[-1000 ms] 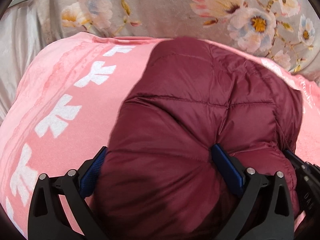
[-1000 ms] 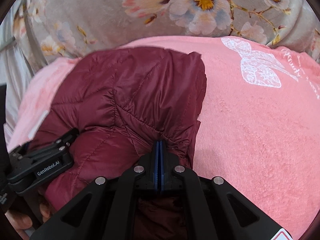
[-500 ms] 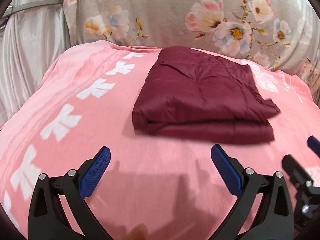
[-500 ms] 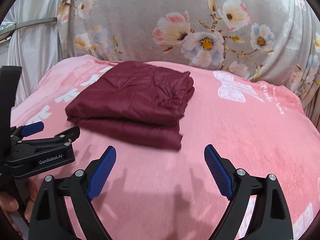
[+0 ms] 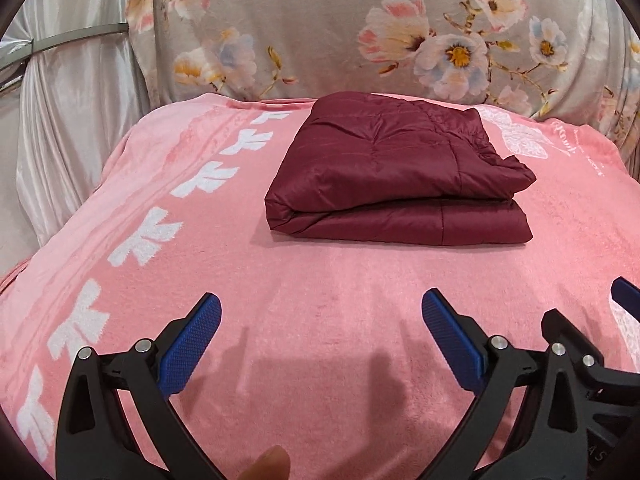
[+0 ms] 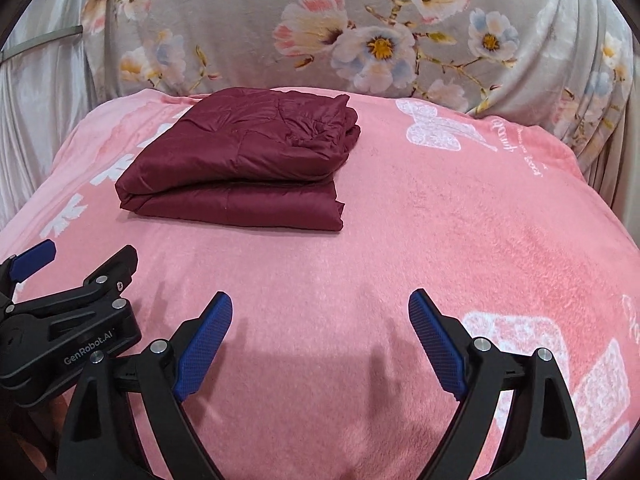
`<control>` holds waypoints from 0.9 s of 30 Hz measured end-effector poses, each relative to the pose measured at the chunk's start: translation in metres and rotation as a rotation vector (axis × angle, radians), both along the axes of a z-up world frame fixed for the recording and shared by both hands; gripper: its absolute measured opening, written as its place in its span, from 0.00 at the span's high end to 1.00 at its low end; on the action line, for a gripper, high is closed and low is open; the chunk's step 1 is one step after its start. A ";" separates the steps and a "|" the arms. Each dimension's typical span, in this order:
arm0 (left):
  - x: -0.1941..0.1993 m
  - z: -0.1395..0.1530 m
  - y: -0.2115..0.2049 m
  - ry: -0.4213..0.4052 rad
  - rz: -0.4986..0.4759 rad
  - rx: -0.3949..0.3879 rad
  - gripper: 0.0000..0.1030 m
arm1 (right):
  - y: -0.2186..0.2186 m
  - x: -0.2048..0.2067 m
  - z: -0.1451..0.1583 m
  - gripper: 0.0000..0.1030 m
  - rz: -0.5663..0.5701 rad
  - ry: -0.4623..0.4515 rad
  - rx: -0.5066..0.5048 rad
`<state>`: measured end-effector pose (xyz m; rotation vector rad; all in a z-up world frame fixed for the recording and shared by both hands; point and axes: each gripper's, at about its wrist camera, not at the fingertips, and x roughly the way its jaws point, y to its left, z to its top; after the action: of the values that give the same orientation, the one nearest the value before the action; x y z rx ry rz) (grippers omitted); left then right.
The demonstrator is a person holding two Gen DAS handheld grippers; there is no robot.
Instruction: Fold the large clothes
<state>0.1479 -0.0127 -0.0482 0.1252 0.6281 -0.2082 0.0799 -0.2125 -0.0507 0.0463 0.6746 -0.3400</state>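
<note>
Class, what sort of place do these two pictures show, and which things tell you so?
Probably a bedroom: a pink blanket covers a bed-like surface, floral fabric hangs behind, and a folded jacket lies on top.

A dark maroon quilted jacket (image 5: 396,172), folded into a compact rectangle, lies on a pink plush blanket with white bow prints (image 5: 304,288). The left gripper (image 5: 320,338) hovers near it, blue-padded fingers (image 5: 192,348) spread wide and empty. Grey floral fabric (image 5: 320,28) hangs behind.

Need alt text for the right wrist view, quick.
A folded maroon puffer jacket lies on a pink blanket, beyond the open, empty right gripper. The left gripper shows at lower left; a floral cloth hangs behind.
</note>
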 end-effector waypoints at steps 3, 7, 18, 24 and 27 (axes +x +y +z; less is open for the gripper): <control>0.001 0.000 -0.001 0.005 0.000 0.003 0.05 | 0.000 -0.002 0.001 0.15 0.003 -0.006 -0.003; 0.001 0.000 -0.002 0.006 0.002 0.008 0.05 | 0.001 -0.001 0.002 0.15 0.005 -0.009 -0.008; 0.000 0.000 -0.002 -0.001 0.009 0.007 0.05 | 0.001 -0.001 0.002 0.15 0.007 -0.010 -0.009; 0.000 0.000 -0.002 0.000 0.008 0.007 0.05 | 0.002 -0.001 0.003 0.15 0.007 -0.012 -0.012; 0.000 0.000 -0.002 -0.001 0.009 0.007 0.05 | 0.002 -0.001 0.002 0.15 0.007 -0.012 -0.013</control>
<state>0.1481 -0.0144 -0.0484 0.1293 0.6285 -0.1976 0.0785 -0.2105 -0.0482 0.0341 0.6607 -0.3371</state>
